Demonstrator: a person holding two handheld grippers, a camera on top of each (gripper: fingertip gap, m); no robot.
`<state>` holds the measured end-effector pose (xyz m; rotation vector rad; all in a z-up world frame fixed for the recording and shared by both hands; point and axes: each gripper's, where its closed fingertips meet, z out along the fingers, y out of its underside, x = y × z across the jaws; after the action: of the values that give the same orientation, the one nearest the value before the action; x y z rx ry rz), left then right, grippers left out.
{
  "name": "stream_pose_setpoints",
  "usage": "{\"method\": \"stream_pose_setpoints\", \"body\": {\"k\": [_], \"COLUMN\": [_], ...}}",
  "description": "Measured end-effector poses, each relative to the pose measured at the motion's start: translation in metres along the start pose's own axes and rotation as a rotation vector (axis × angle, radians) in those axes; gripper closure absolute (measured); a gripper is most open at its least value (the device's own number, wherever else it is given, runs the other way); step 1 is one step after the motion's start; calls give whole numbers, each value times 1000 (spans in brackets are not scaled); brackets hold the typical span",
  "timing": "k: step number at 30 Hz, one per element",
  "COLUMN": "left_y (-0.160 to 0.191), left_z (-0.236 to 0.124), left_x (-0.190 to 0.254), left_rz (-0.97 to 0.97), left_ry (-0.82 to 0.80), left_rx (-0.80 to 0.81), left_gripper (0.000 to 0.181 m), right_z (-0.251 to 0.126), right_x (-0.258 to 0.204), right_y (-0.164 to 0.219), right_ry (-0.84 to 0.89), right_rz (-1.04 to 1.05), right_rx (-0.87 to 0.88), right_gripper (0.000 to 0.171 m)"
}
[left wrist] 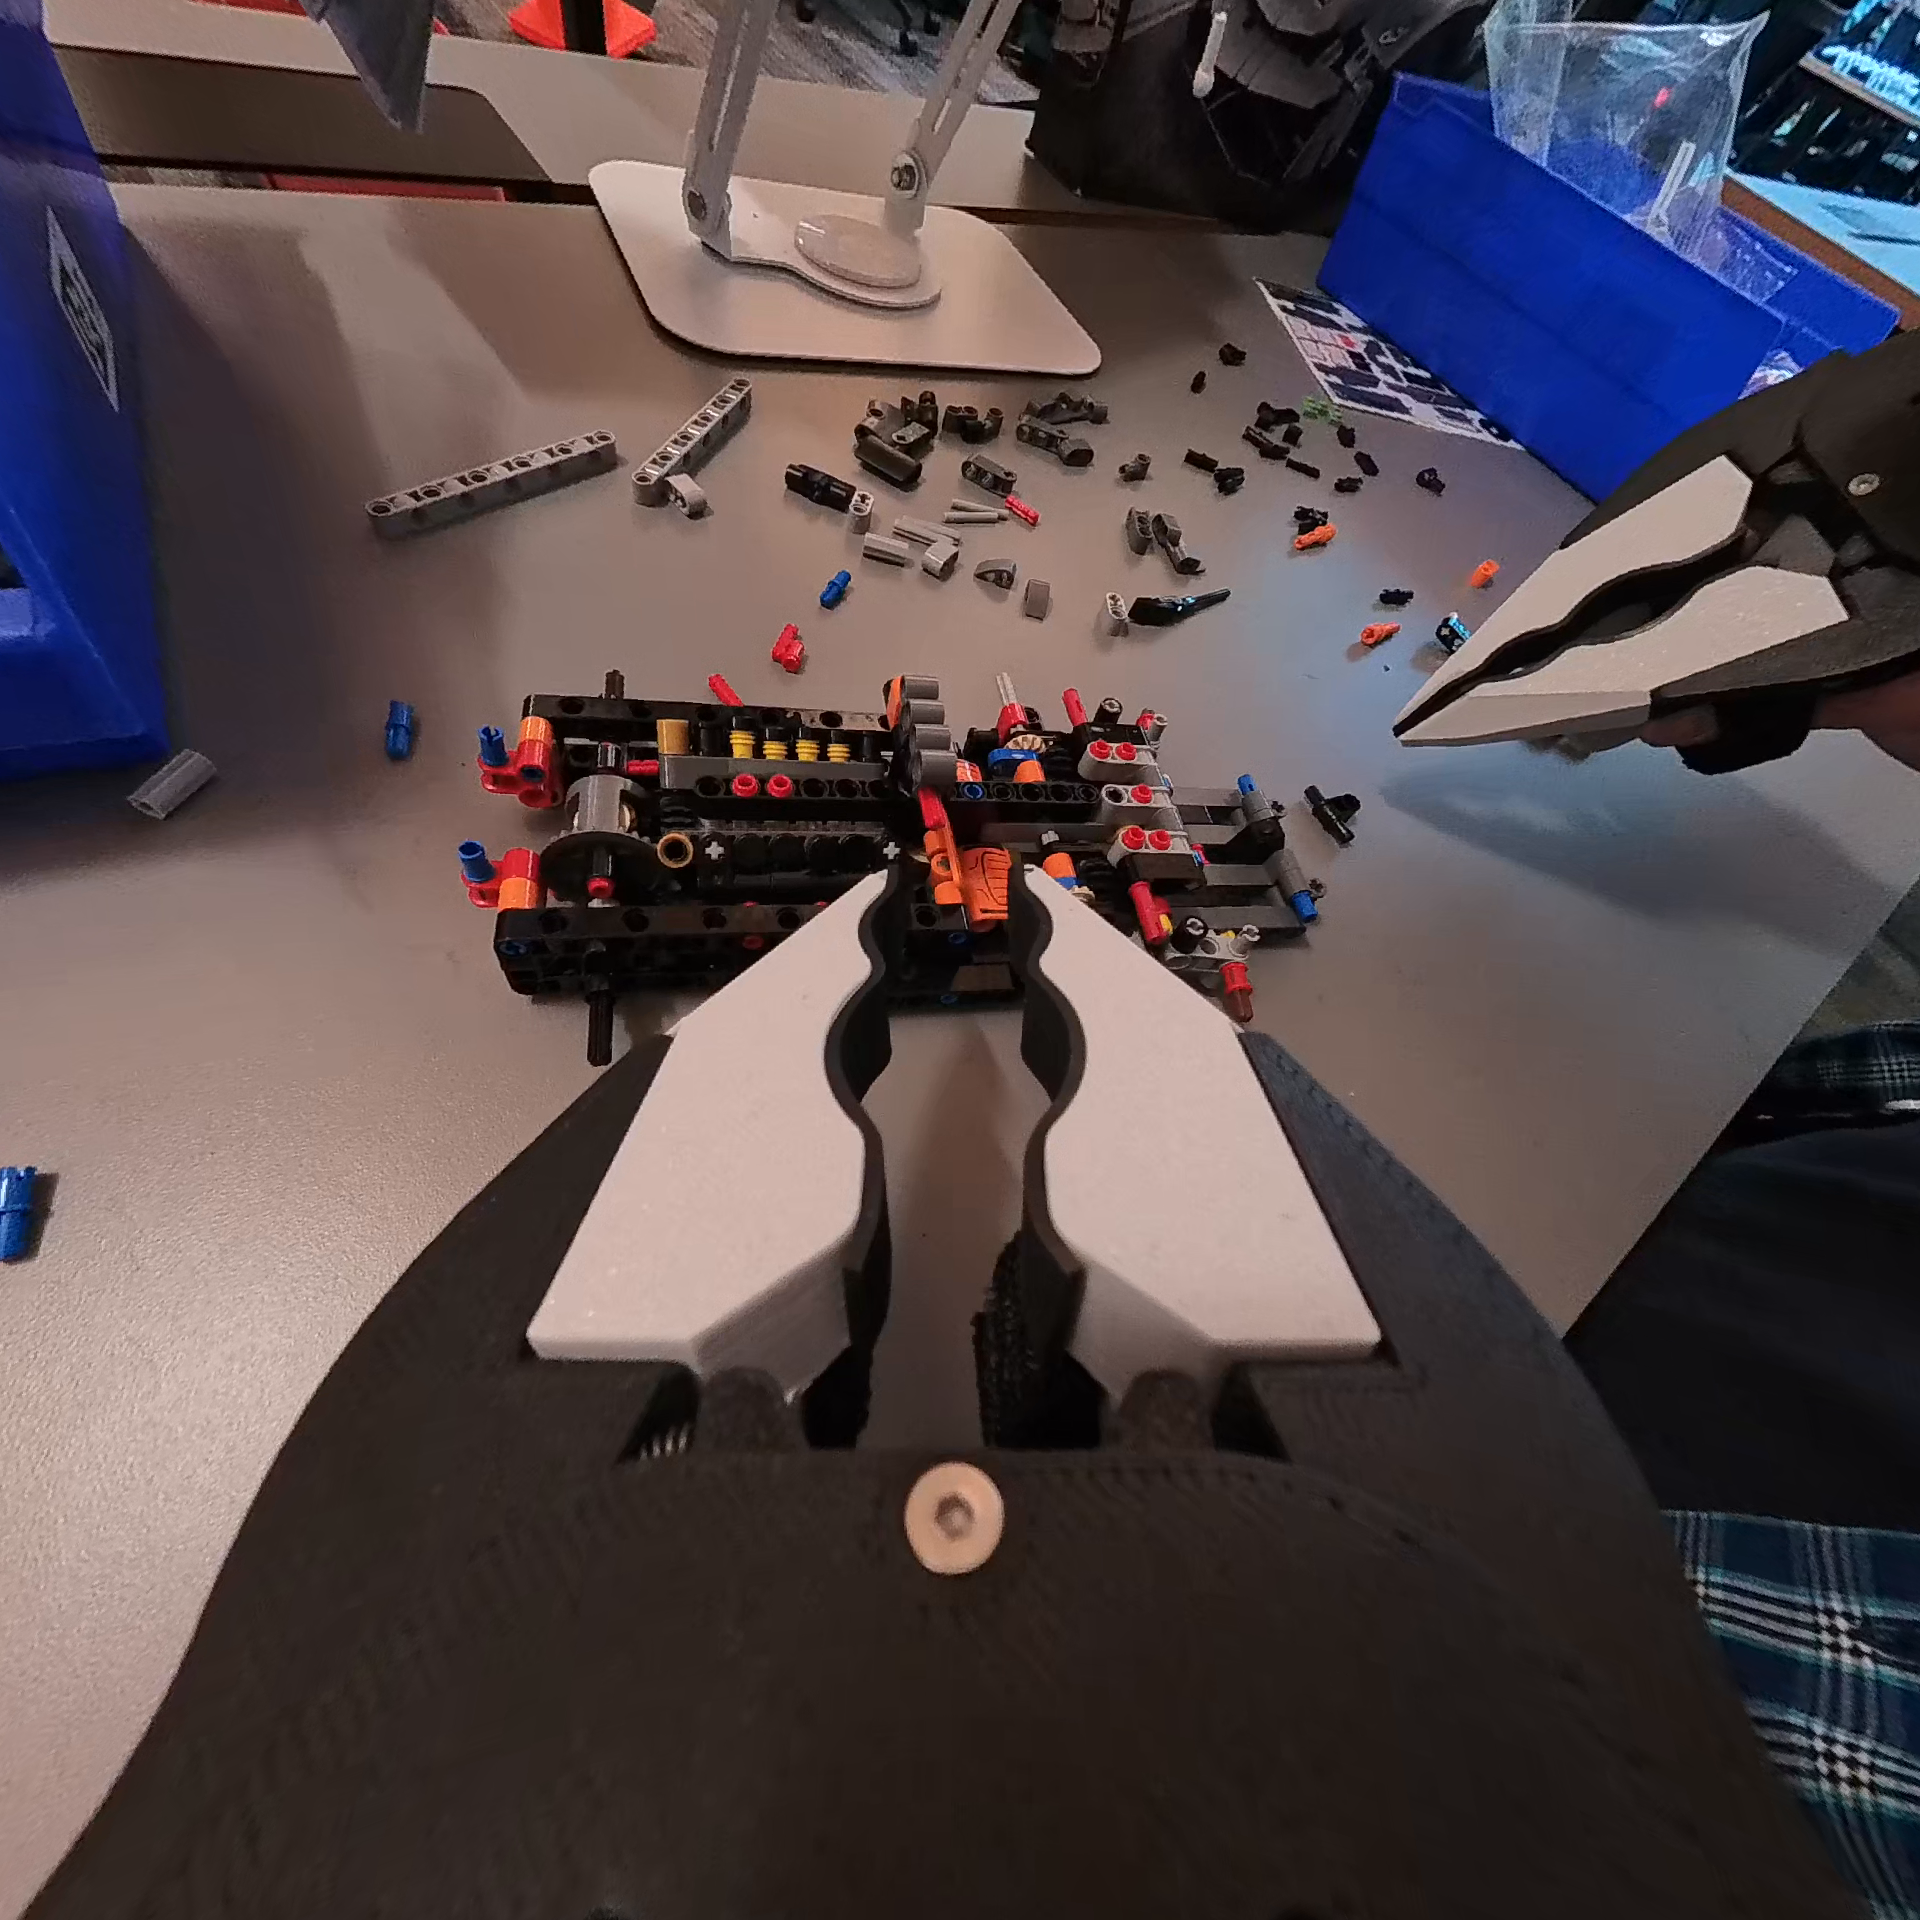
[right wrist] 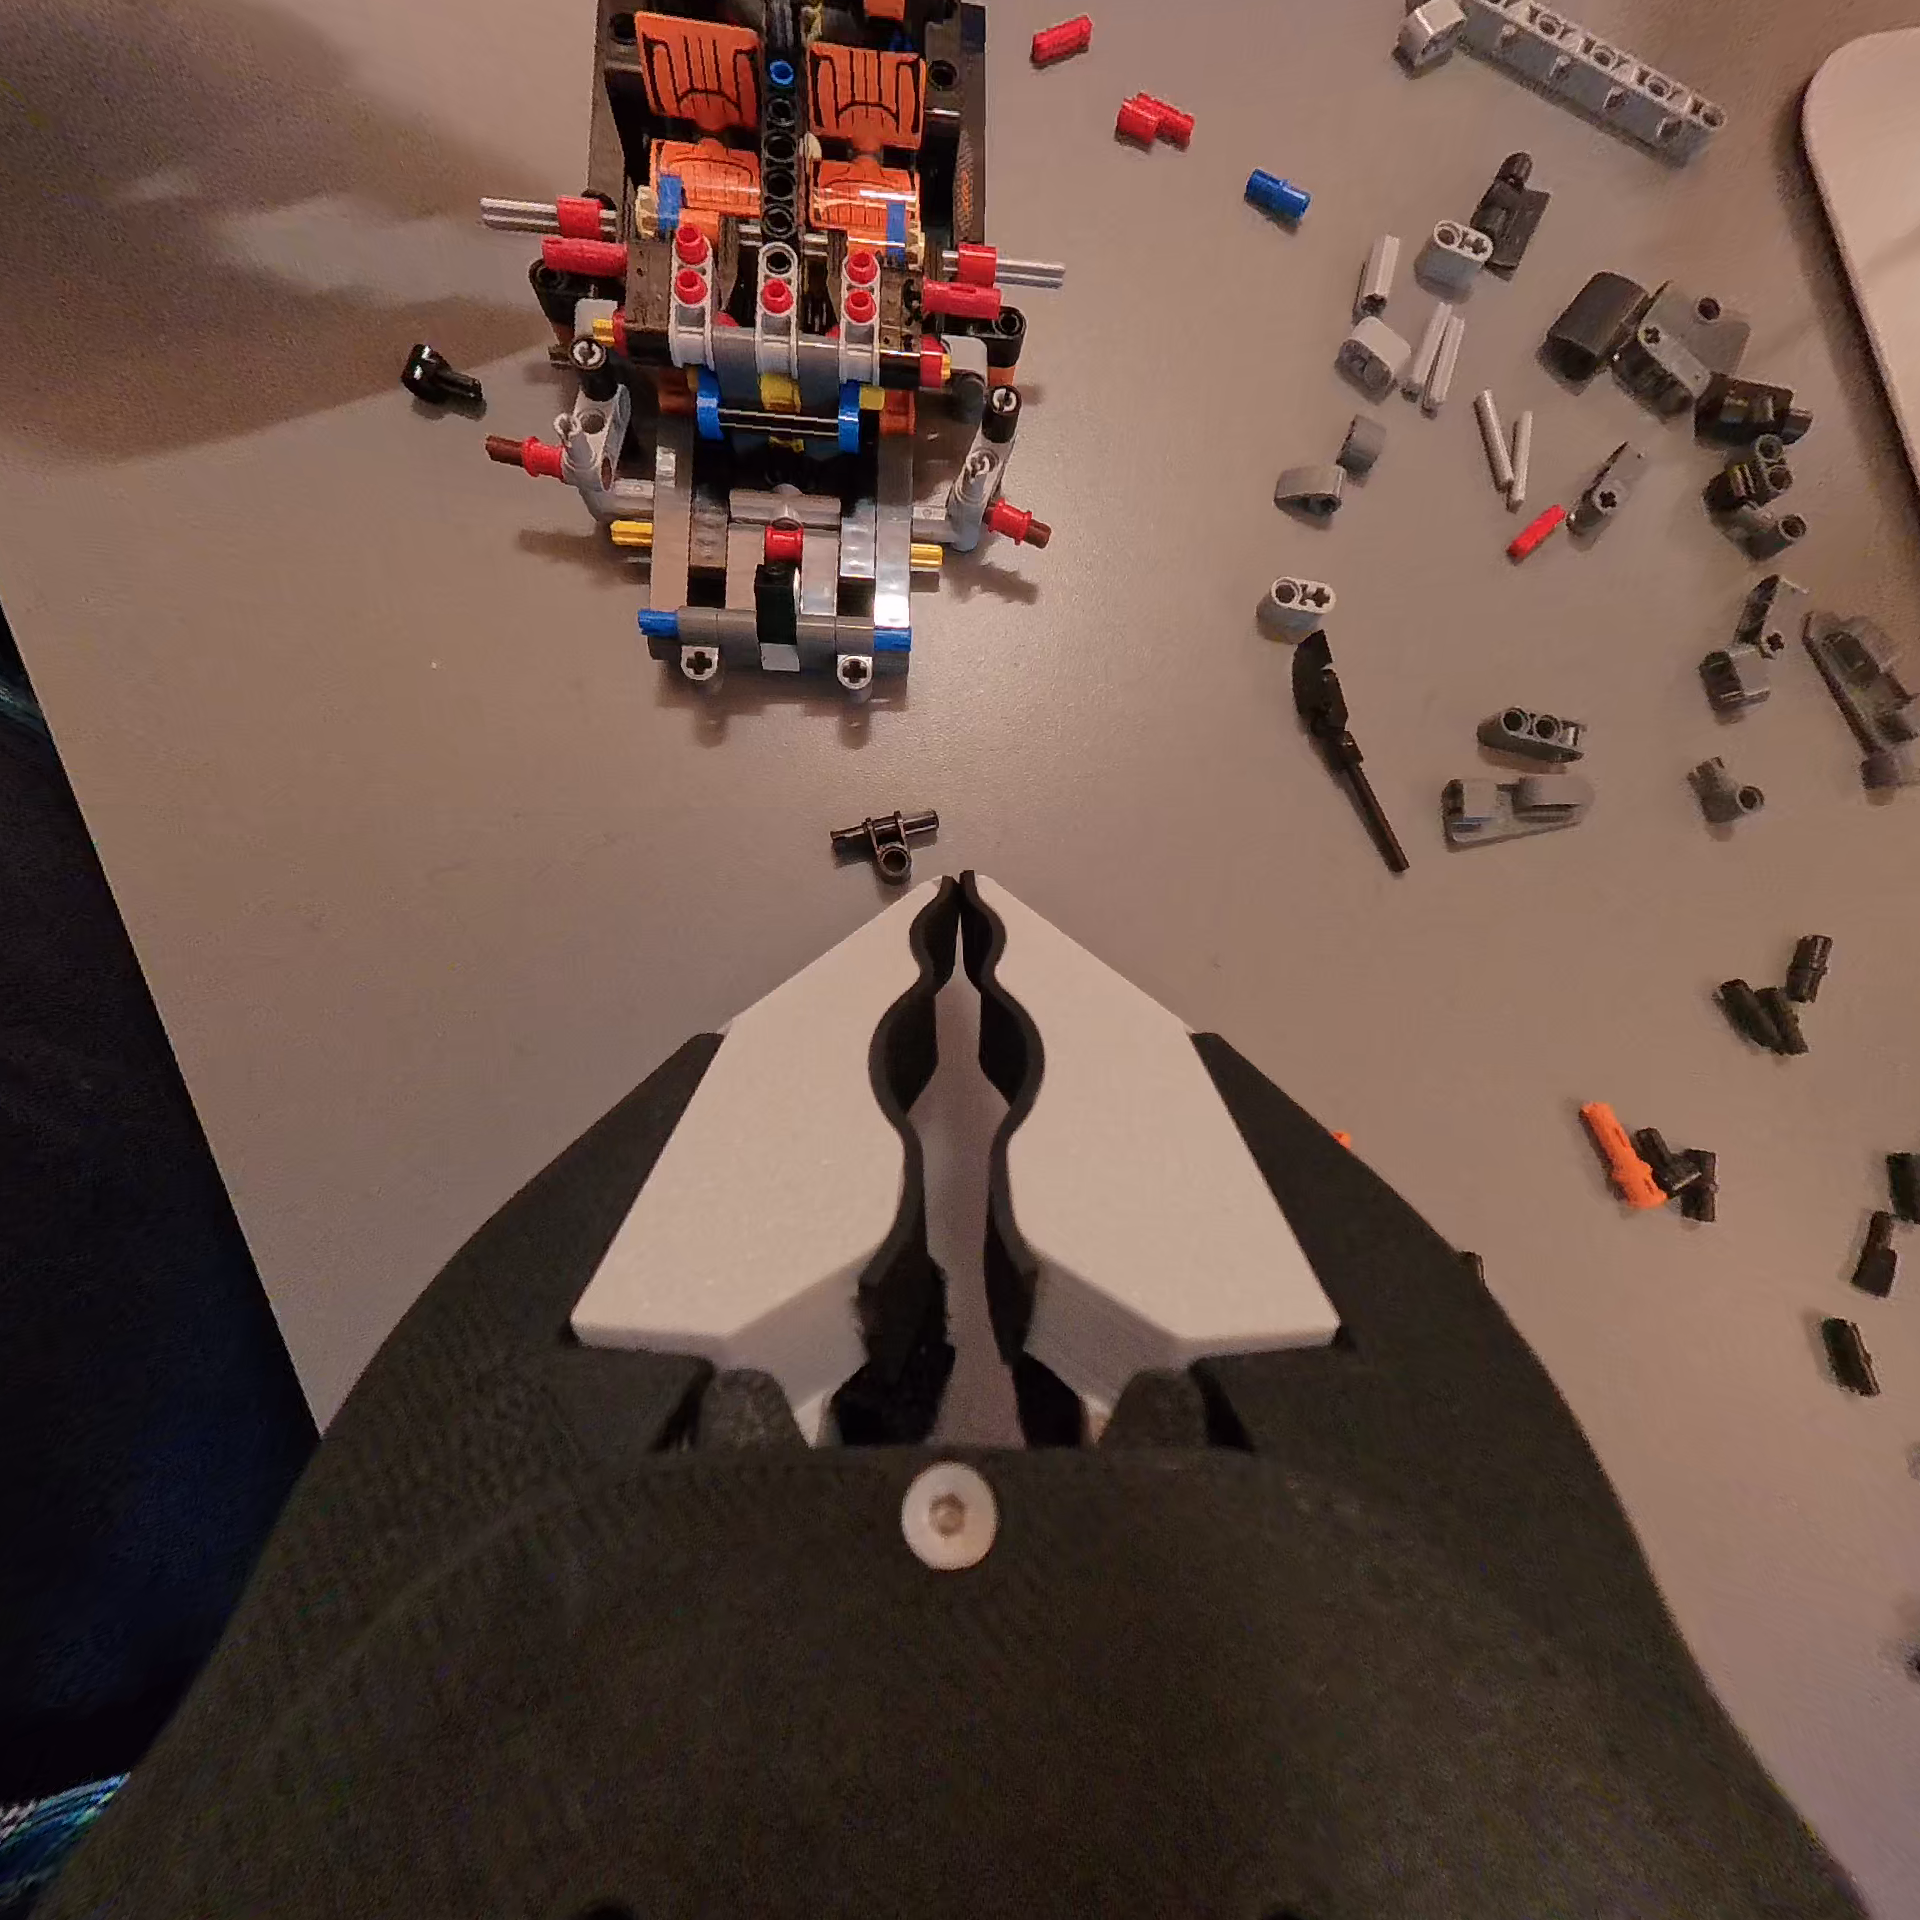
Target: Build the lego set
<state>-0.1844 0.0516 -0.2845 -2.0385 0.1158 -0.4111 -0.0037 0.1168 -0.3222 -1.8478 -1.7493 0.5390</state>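
Observation:
The partly built lego chassis, black with red, blue, yellow and orange parts, lies on the grey table. It also shows in the right wrist view. My left gripper is open over the chassis's near side, its tips either side of an orange seat. My right gripper is shut and empty, hovering above the table right of the chassis; it also shows in the left wrist view. A small black connector lies just beyond its tips.
Loose grey, black, red, blue and orange pieces are scattered behind the chassis, with two long grey beams. A white stand base, a sticker sheet and blue bins stand farther back. The table edge runs at the right.

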Motion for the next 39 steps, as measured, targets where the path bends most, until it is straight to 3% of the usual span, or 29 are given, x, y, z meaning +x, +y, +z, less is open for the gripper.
{"method": "stream_pose_setpoints", "body": {"k": [1, 21, 39], "left_y": [0, -9, -4], "left_z": [0, -15, -8], "left_x": [0, -19, -17], "left_rz": [1, -8, 25], "left_ry": [0, -71, -94], "left_rx": [0, 29, 6], "left_gripper": [163, 165, 165], "right_z": [0, -9, -46], "right_x": [0, 3, 41], "right_y": [0, -6, -24], "right_ry": [0, 32, 120], "right_rz": [0, 18, -32], "right_rx": [0, 40, 107], "right_gripper": [171, 161, 146]}}
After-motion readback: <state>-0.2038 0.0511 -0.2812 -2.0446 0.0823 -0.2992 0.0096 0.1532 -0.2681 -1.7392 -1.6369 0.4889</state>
